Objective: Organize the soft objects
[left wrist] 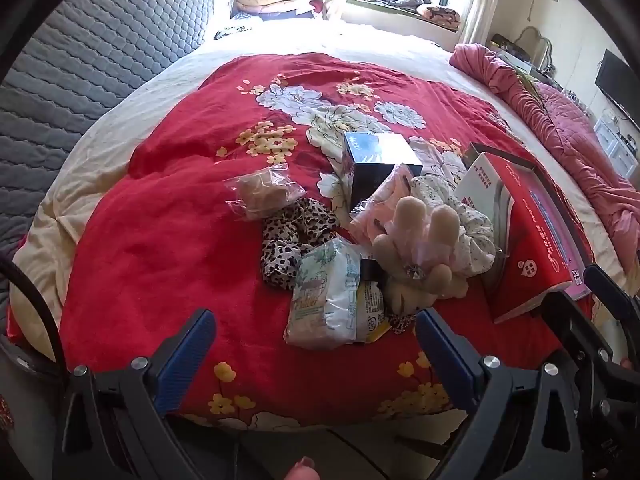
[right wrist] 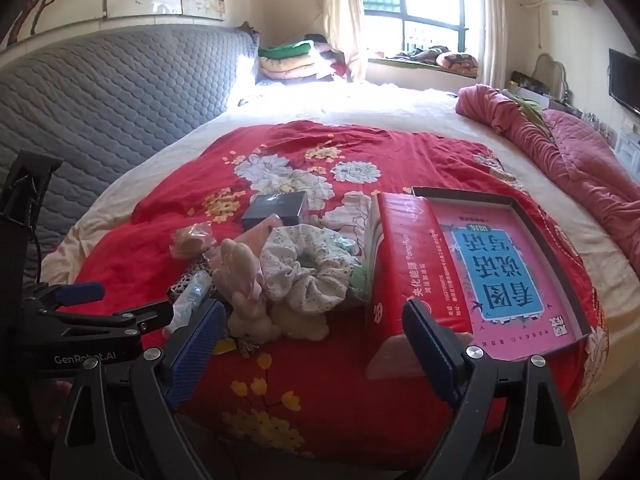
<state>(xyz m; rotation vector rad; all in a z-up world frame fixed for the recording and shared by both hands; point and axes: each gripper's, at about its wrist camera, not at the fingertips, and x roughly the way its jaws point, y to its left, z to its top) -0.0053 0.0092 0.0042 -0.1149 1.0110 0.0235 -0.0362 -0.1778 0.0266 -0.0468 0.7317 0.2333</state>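
Both grippers, left gripper (left wrist: 314, 330) and right gripper (right wrist: 312, 326), hang spread and empty above the near edge of the red quilt (left wrist: 160, 240). You risk snagging the tissue pack (left wrist: 326, 300) with the plush rabbit (left wrist: 416, 256), which overlap mid-quilt beside the scrunchie (right wrist: 308, 276).

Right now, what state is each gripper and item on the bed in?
left gripper: open, empty
right gripper: open, empty
plush rabbit: lying in the pile
floral scrunchie: on the pile
leopard scrunchie: on the blanket
tissue pack: sealed
tray: open, empty
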